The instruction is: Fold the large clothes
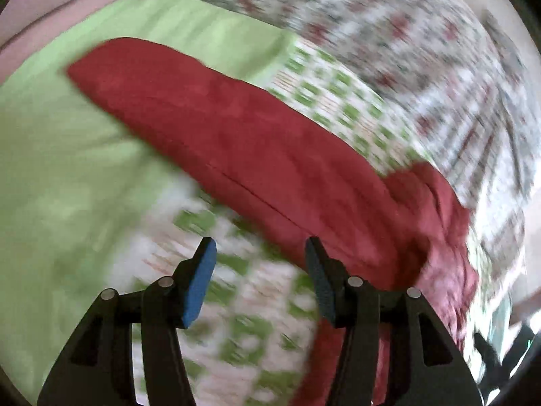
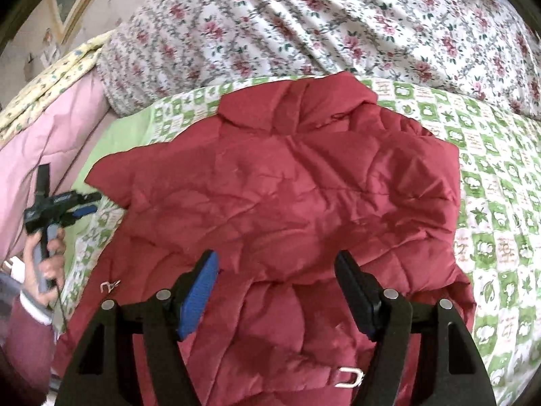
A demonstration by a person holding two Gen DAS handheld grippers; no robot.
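Note:
A red padded jacket [image 2: 287, 186] lies spread on the bed, collar end at the far side, with a metal buckle [image 2: 348, 380] near its close edge. My right gripper [image 2: 276, 253] hovers open over the jacket's lower part, nothing between its blue pads. In the blurred left wrist view, one long folded edge of the jacket [image 1: 236, 135] runs diagonally. My left gripper [image 1: 260, 242] stands open and empty over the checked sheet beside that edge. In the right wrist view the left gripper [image 2: 93, 203] is off the jacket's left side, held by a hand [image 2: 50, 257].
The jacket rests on a green-and-white checked sheet [image 2: 500, 203] with a plain green border [image 1: 50, 169]. A floral quilt [image 2: 304, 17] is heaped along the far side. A pink quilt [image 2: 33, 155] lies at the left. A small metal clip [image 2: 110, 286] sits at the jacket's left edge.

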